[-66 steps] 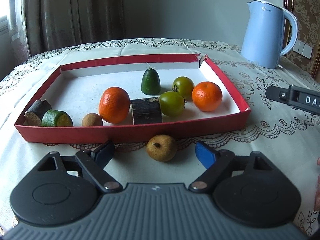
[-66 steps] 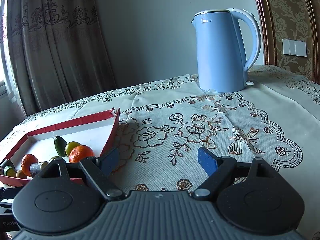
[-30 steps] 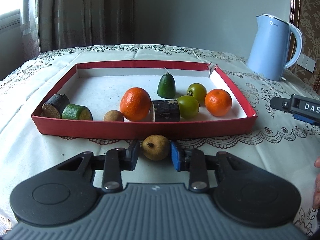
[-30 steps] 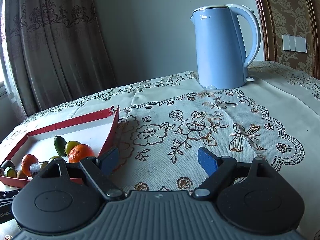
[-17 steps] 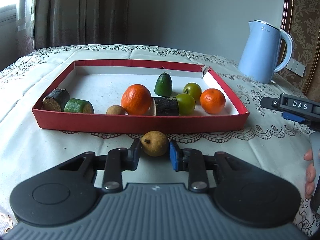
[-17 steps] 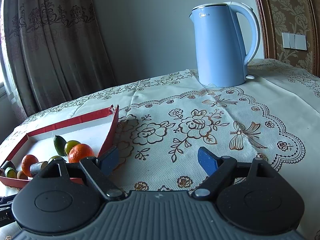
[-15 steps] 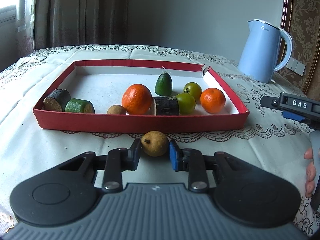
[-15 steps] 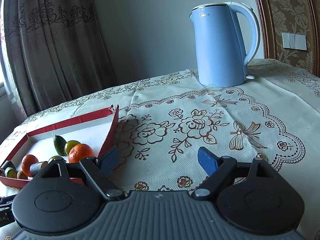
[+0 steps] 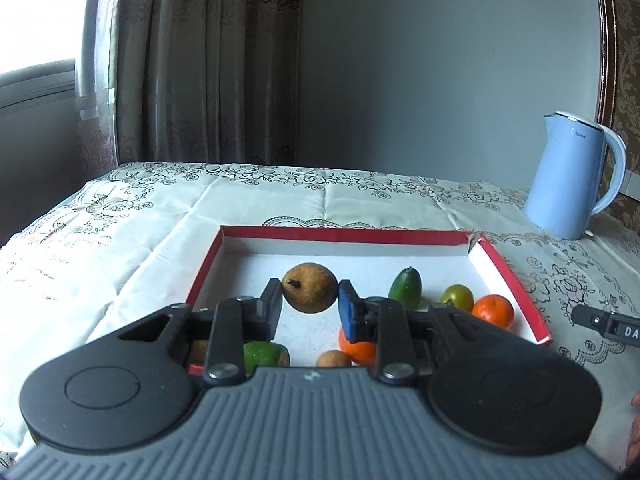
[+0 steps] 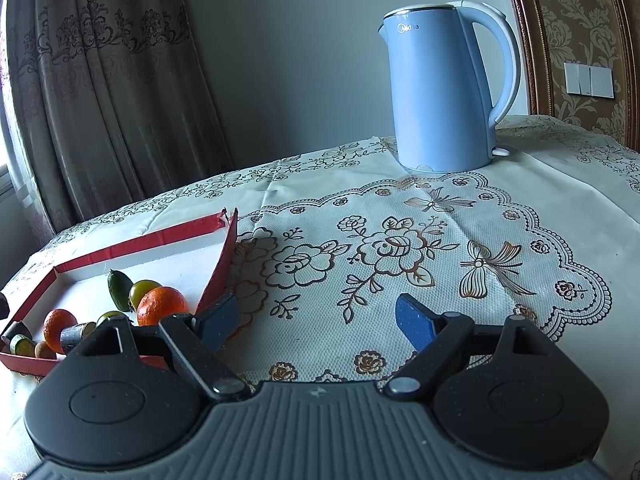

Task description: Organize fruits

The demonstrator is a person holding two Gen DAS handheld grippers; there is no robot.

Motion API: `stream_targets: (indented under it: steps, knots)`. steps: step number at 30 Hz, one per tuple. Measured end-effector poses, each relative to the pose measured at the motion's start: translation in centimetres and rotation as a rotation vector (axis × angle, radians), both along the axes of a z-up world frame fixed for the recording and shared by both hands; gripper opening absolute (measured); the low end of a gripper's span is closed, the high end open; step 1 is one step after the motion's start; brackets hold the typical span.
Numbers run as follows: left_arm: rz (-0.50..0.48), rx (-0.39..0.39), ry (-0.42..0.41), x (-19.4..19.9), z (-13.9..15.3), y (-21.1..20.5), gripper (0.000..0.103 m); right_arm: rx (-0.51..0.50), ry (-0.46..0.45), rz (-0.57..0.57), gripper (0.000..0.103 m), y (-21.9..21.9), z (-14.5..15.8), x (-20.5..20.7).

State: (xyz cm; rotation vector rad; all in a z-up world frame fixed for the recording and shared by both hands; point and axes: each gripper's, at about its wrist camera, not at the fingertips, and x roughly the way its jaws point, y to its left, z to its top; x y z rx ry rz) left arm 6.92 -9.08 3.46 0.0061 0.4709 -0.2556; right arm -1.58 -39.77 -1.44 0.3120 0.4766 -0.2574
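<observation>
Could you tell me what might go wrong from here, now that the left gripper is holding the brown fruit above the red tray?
1. The left gripper pinches the round brown fruit only at its sides, so it could slip and drop.
2. Released here above the red tray, it might roll into the green fruit.
3. Lowering could bump the orange just below the fingers.

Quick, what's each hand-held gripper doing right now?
Left hand-held gripper: shut on the brown pear.
Right hand-held gripper: open, holding nothing.
</observation>
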Motion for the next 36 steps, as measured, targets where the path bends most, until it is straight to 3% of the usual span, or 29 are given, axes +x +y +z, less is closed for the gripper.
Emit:
stream_targets:
  steps: [11, 13, 15, 18, 20, 31, 36]
  knots:
    - [0.019, 0.060, 0.063, 3.2, -2.7, -1.2, 0.030, 0.013, 0.006, -0.003, 0.086, -0.2, 0.0, 0.0]
    - [0.032, 0.060, 0.052, 2.7, -2.7, -0.9, 0.051, 0.013, 0.008, -0.002, 0.086, -0.2, -0.1, 0.0]
    - [0.051, 0.048, 0.015, 1.5, -2.2, -0.2, 0.079, 0.013, 0.008, -0.002, 0.086, -0.2, -0.1, 0.0]
    - [0.072, 0.036, -0.038, -0.3, -1.4, 1.0, 0.097, 0.013, 0.007, -0.003, 0.086, -0.2, -0.1, 0.0]
    - [0.088, 0.022, -0.048, -1.5, -1.2, 2.2, 0.103, 0.014, 0.008, -0.002, 0.086, -0.2, -0.1, 0.0]
    - [0.194, 0.004, 0.040, -2.6, -4.5, 7.2, 0.103, 0.030, -0.001, -0.013, 0.087, -0.4, -0.1, -0.2]
    - [0.215, -0.050, 0.080, -2.3, -5.6, 8.7, 0.103, 0.026, 0.002, -0.033, 0.091, -0.4, -0.1, -0.3]
